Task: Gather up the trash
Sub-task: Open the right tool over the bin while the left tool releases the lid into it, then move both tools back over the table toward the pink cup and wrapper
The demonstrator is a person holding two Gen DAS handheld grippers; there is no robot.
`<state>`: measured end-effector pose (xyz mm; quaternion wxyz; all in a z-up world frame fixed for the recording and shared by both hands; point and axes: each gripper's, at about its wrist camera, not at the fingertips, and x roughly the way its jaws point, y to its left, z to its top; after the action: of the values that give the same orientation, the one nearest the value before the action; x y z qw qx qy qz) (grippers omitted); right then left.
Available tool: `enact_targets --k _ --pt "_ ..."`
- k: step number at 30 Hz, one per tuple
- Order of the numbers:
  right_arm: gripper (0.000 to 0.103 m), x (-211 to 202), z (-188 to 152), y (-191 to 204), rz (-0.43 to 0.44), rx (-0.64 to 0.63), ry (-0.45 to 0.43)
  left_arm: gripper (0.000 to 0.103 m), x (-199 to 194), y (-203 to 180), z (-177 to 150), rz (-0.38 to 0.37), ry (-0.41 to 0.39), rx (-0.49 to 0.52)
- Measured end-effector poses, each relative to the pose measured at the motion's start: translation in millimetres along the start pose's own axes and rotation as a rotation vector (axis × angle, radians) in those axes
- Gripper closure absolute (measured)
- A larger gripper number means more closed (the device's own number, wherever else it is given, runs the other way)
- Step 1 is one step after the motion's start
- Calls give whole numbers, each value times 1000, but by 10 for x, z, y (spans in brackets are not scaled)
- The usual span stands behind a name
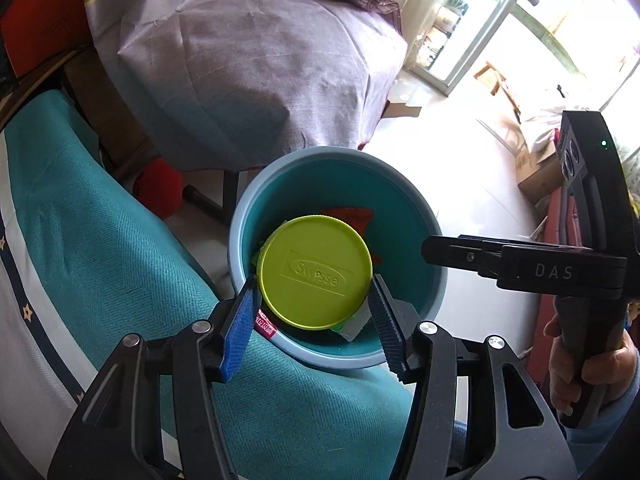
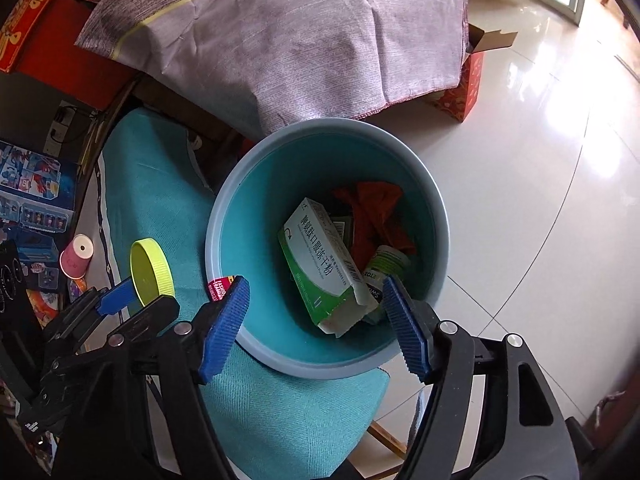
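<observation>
My left gripper (image 1: 314,290) is shut on a yellow-green round lid (image 1: 315,271) and holds it over the near rim of a blue trash bin (image 1: 244,204). The lid also shows in the right wrist view (image 2: 152,270), between the left fingers, beside the bin (image 2: 224,204). In the bin lie a green-and-white medicine box (image 2: 320,264), red crumpled wrapping (image 2: 376,212) and a small green-capped bottle (image 2: 386,262). My right gripper (image 2: 316,304) is open and empty above the bin's near edge; it also shows in the left wrist view (image 1: 436,246).
The bin stands on a white tiled floor (image 2: 540,200) against a teal-covered seat (image 2: 160,184). A table draped in a purple-grey cloth (image 2: 300,40) is behind it. A pink paper cup (image 2: 76,258) and toy boxes (image 2: 32,196) lie left; a red carton (image 2: 460,96) stands right.
</observation>
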<state>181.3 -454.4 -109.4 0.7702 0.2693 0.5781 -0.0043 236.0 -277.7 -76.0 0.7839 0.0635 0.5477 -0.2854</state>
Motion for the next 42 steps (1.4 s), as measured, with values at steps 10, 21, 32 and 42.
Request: enact_targets --k 10,21,32,42 --pt "33 53 2 -1 -6 14 16 37 176 -24 -27 -14 48 1" --pt "26 67 -33 67 -7 22 30 9 17 101 -71 1 14 -51" --pt "20 -83 -148 288 -66 -32 6 6 -158 138 -178 -11 -3 -69" --pt "19 -184 -293 650 -76 -96 -12 4 -422 277 -401 14 -39 -82"
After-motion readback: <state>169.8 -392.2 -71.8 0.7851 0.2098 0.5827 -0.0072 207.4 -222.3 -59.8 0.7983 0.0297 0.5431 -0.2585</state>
